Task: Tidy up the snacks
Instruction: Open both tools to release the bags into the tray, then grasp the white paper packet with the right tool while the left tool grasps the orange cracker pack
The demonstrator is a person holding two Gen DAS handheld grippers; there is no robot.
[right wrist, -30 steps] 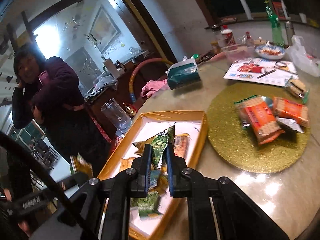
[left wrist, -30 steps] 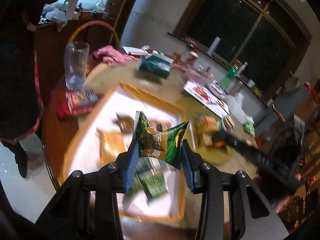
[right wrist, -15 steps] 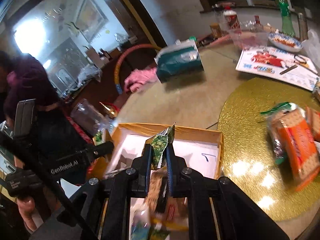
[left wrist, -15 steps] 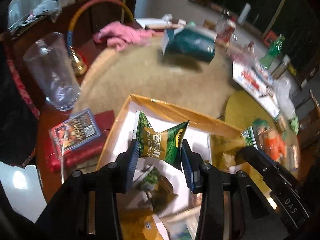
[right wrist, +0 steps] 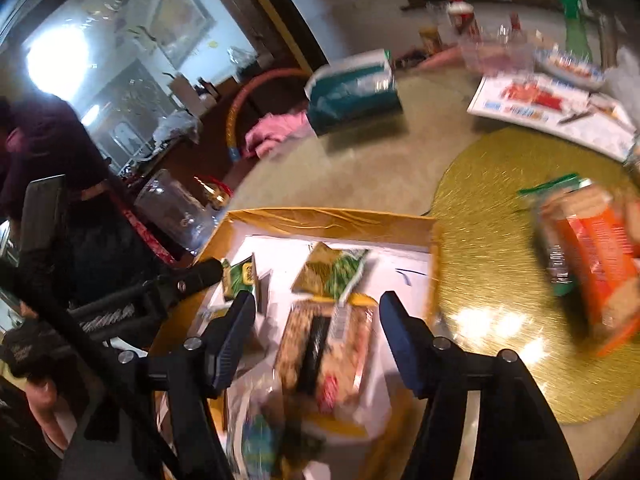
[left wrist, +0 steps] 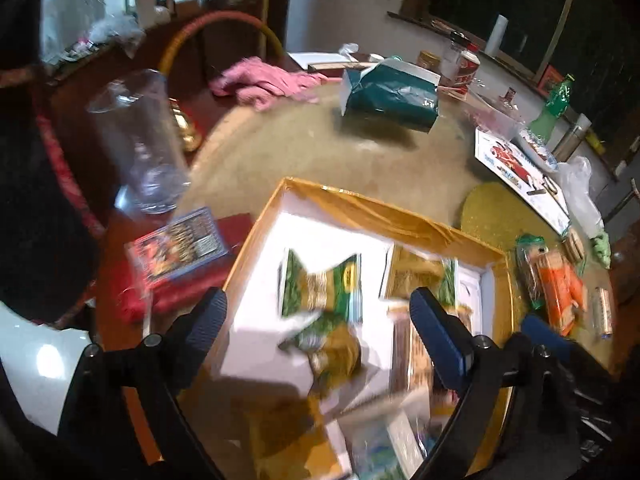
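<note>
A gold-rimmed box (left wrist: 384, 210) with a white floor holds several snack packets. A green and gold snack packet (left wrist: 320, 286) lies in it, below and between the fingers of my left gripper (left wrist: 320, 320), which is open and empty. In the right wrist view the box (right wrist: 332, 216) holds another green and gold packet (right wrist: 332, 270) and a flat cracker pack (right wrist: 326, 350). My right gripper (right wrist: 318, 322) is open and empty above them. Orange biscuit packs (right wrist: 596, 248) lie on the gold round mat (right wrist: 496, 240) to the right.
A clear plastic cup (left wrist: 140, 140), a red box with cards (left wrist: 180, 256), a pink cloth (left wrist: 268, 82) and a teal tissue pack (left wrist: 390, 98) stand around the box. A printed leaflet (right wrist: 548, 106), bottles and bowls sit at the table's far side. A person stands at left.
Both grippers have opened and let go of their green snack packets, which now lie in the box. Both views have shifted and are blurred by motion.
</note>
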